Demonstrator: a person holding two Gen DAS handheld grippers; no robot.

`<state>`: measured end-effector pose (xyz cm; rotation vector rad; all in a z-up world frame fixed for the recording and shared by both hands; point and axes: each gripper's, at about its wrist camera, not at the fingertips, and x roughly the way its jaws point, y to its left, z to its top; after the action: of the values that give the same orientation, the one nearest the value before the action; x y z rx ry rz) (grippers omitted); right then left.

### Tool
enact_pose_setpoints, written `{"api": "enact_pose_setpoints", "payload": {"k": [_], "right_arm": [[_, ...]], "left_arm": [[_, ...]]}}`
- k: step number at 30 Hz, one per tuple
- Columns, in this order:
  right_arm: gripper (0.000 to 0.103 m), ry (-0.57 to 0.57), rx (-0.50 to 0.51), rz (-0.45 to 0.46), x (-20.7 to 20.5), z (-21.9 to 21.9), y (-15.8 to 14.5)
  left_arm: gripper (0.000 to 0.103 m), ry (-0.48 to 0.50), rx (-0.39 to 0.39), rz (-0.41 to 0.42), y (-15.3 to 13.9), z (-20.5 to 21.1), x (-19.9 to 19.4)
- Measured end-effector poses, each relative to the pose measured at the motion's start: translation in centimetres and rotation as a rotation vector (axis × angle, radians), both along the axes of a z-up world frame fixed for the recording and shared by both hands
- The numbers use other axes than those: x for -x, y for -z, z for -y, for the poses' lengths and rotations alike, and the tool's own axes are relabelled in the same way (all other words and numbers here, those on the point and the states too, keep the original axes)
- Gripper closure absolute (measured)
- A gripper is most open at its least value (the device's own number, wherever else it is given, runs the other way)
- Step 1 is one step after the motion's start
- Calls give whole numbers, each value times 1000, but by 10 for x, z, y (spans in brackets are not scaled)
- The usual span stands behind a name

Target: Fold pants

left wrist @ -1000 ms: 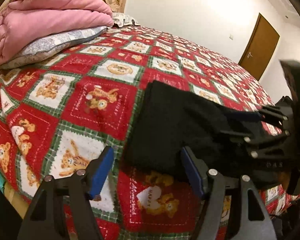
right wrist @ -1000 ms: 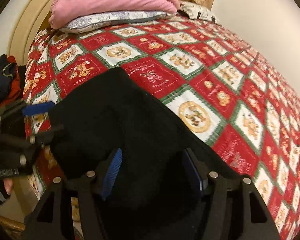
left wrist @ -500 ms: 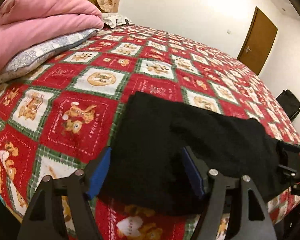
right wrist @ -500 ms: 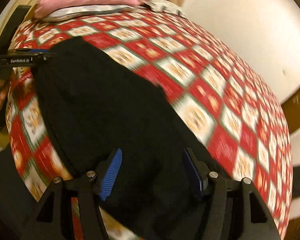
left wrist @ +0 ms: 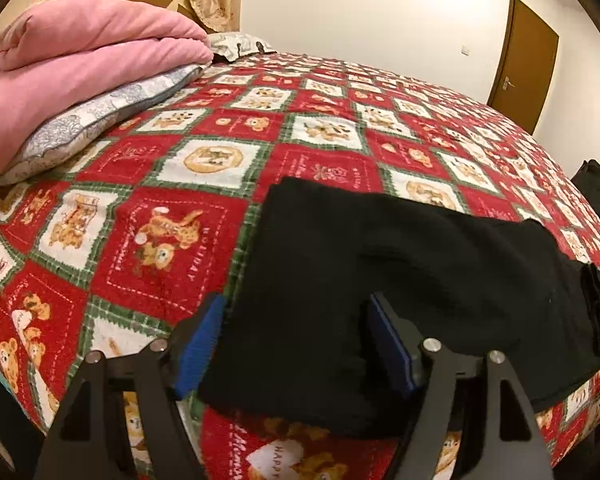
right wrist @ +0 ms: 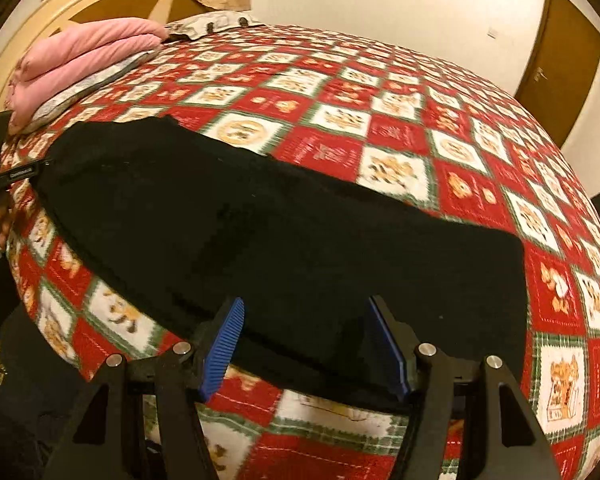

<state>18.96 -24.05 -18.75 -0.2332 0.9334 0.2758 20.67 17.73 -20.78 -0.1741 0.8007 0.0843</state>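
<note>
The left tool (left wrist: 296,344) has just been opening a little; its blue pads (left wrist: 198,344) stand apart over the near end of the black fabric pants (left wrist: 380,264), pressing on nothing. A second ago the right tool hung close beside it, over the same bunched end of the garment; now the right tool (right wrist: 306,344) has swung along the near edge of the bed to the other end, and its jaws are as wide apart as before, over the cloth without clamping it. The pants, heaped then, now lie spread out in a long strip.

The bed carries a red, white and green patchwork quilt with teddy-bear squares (left wrist: 172,216). At the head end a folded pink comforter (left wrist: 80,68) rests on a grey patterned pillow (left wrist: 100,124) before a cream curved headboard (right wrist: 80,4). Pale walls and a brown wooden door (left wrist: 524,60) stand beyond the far edge.

The pants lie flat along the near edge of the bed, long axis parallel to that edge, one end toward the head of the bed. In the right wrist view the left tool (right wrist: 4,176) shows at that head-side end.
</note>
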Motion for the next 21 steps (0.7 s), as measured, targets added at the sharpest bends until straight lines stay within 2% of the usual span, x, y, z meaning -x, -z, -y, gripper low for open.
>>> {"api": "enact_pose_setpoints", "payload": {"k": [1, 2, 5, 8, 12, 15, 19, 20, 21], "right_arm": [[39, -2, -12, -24, -1, -2, 6], [33, -7, -15, -48, -2, -3, 13], [32, -9, 29, 25, 7, -15, 18], [32, -7, -25, 26, 13, -11, 17], [32, -10, -45, 46, 16, -6, 17], [32, 19, -154, 79, 10, -6, 1], [30, -34, -217, -4, -16, -30, 10], [20, -59, -219, -43, -21, -39, 17], [19, -70, -191, -9, -19, -50, 17]], "left_arm": [[28, 5, 9, -1, 1, 0, 0], [28, 12, 13, -5, 1, -1, -1], [34, 20, 31, -17, -2, -2, 1], [39, 24, 33, -14, -6, 3, 6], [44, 21, 16, -7, -7, 6, 7], [44, 6, 21, 0, -7, 6, 8], [44, 32, 6, -5, -5, 10, 5], [44, 31, 18, -6, -4, 9, 5], [47, 29, 31, -7, -5, 7, 6]]}}
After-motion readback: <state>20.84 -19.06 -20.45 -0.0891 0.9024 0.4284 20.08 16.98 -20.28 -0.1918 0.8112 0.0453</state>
